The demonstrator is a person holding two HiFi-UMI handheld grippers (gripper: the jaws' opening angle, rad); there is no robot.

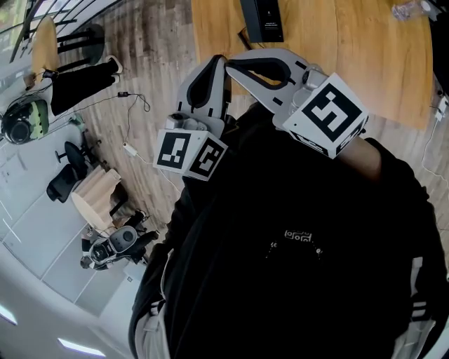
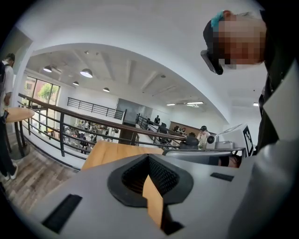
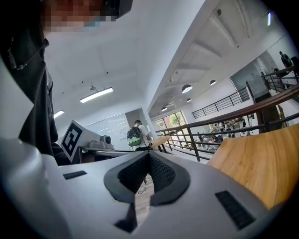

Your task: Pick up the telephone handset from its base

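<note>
- The wooden floor [image 1: 151,63] lies at the left, well below.
- The left gripper [image 1: 219,64] is held up close in front of the person's black jacket [image 1: 295,245]. Its tips point toward the worktop, and the left gripper view shows its jaws pressed together with nothing between them.
- The right gripper [image 1: 237,64] slants in from the right. Its tips lie just beside the left gripper's tips, and the right gripper view shows its jaws closed too, gripping nothing.
- A black unit that looks to be the telephone [image 1: 261,19] lies beyond both sets of tips, cut off by the top edge of the head view. It is apart from both grippers, and I cannot tell the handset from the base.
- The wooden worktop [image 1: 365,56] carries it and spreads to the right.
</note>
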